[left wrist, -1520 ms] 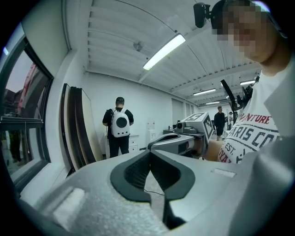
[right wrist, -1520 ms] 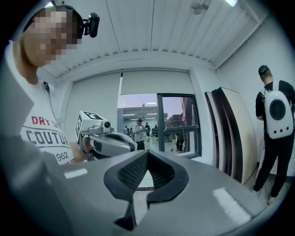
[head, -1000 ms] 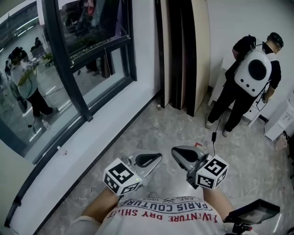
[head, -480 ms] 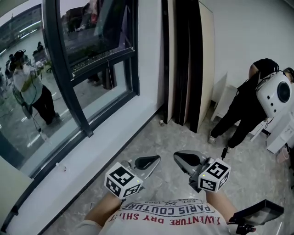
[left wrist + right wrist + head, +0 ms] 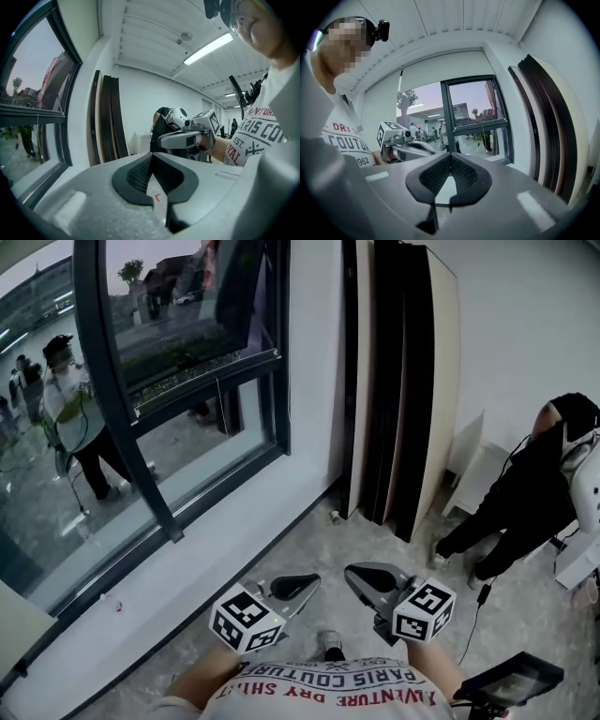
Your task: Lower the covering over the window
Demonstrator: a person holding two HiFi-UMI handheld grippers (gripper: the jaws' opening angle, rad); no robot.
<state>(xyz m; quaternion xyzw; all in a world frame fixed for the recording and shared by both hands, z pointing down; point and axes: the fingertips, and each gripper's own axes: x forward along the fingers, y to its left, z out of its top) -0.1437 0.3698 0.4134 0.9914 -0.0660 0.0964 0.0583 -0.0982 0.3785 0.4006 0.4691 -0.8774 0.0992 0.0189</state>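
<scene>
Left gripper and right gripper are both clamped shut and empty, well short of the window. Arriving closed, they'd likely nudge any pull cord aside instead of catching it.

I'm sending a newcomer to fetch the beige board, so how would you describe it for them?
Find the big dark-framed window and follow its wall right to the corner, where a stack of tall boards leans. The beige board is the outermost at the stack's right end, on the side of the bending person; its immediate neighbours are black.
</scene>
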